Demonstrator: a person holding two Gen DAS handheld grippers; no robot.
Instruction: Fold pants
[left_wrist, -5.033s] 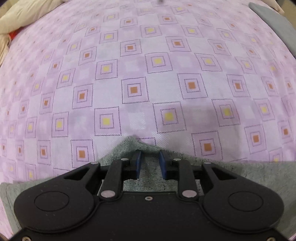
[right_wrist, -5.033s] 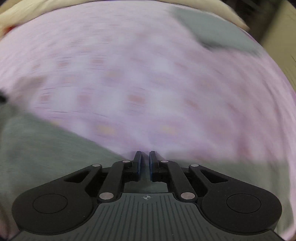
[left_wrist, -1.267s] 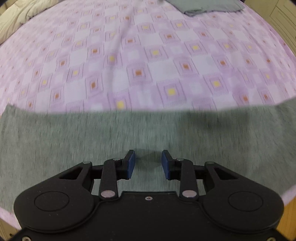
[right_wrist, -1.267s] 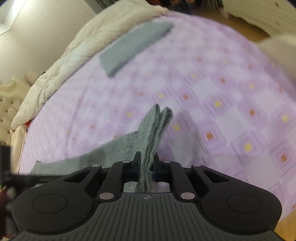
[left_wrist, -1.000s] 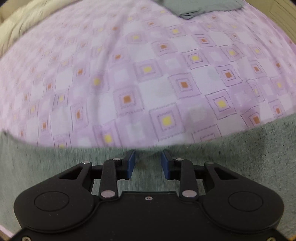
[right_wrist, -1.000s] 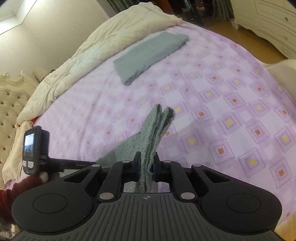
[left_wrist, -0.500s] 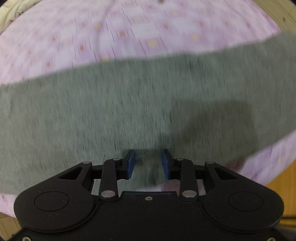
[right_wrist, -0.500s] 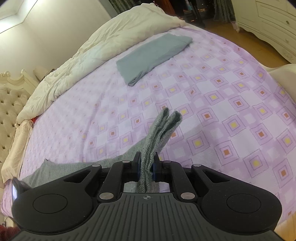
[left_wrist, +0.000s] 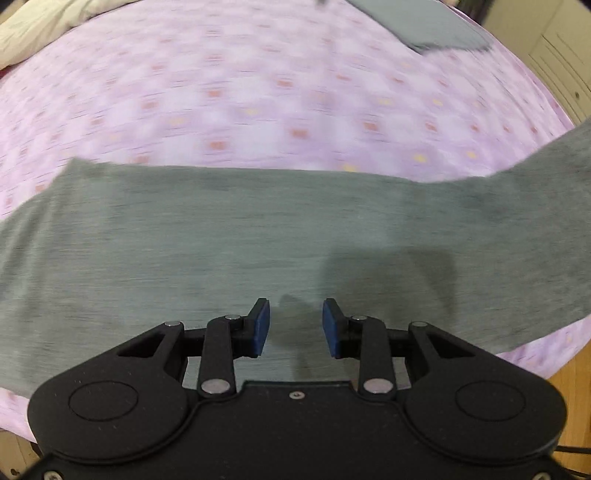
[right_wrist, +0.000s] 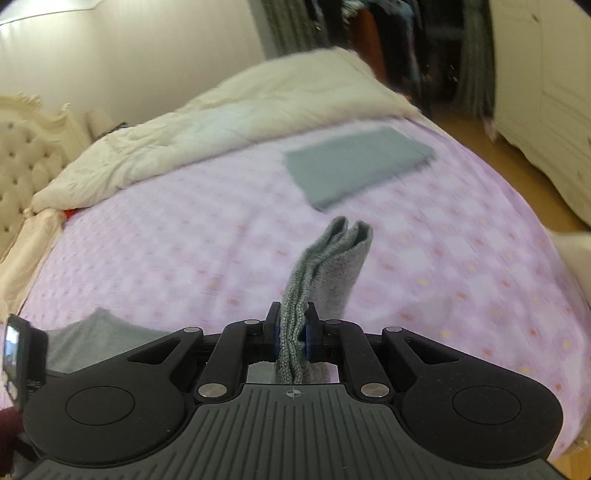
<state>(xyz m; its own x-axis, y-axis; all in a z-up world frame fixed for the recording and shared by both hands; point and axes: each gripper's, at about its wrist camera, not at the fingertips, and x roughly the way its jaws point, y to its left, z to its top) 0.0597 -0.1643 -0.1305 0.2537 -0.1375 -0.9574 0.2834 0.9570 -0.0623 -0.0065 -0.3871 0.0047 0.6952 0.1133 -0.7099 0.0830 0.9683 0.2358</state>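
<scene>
Grey pants (left_wrist: 229, 236) along my bed (left_wrist: 258, 92) edge, right gripper (right_wrist: 291, 334) clamped on them, left gripper (left_wrist: 295, 328) apart above.

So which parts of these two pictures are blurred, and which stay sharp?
Left wrist view: the purple bedsheet and grey pants are smeared sideways, while the left gripper is sharp. Right wrist view: the bed is softer; the right gripper and pinched cloth are crisp.
</scene>
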